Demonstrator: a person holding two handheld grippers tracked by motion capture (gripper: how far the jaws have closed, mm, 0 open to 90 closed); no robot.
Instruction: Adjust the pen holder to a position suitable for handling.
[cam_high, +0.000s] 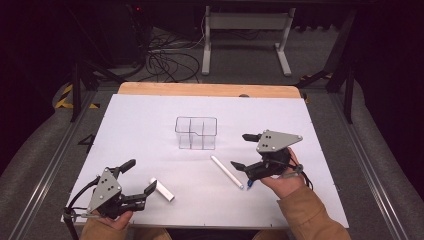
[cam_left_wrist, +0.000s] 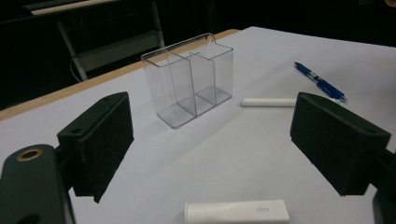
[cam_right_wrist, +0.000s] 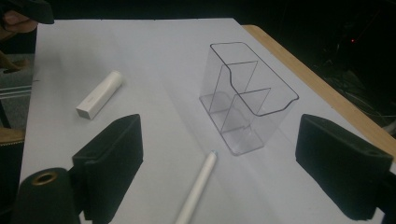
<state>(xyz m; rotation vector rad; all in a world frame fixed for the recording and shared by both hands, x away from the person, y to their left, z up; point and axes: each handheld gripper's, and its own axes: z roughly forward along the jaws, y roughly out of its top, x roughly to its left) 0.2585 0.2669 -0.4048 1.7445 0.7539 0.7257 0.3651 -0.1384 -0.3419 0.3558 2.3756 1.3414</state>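
The left gripper (cam_high: 139, 176) rested near the table's near-left corner with its jaws spread wide and nothing between them; a short white rectangular stick (cam_high: 162, 189) lay on the white tabletop (cam_high: 150, 120) just beside its lower jaw, untouched. The right gripper (cam_high: 243, 151) hung over the right side of the table, jaws standing wide and holding nothing. A long white pen-like stick (cam_high: 226, 171) lay slanted on the surface just beside it, apart from its pads. A blue pen (cam_left_wrist: 320, 82) lay close by the right hand. A clear plastic divided organizer (cam_high: 196, 132) stood upright near the middle of the table, well apart from both grippers.
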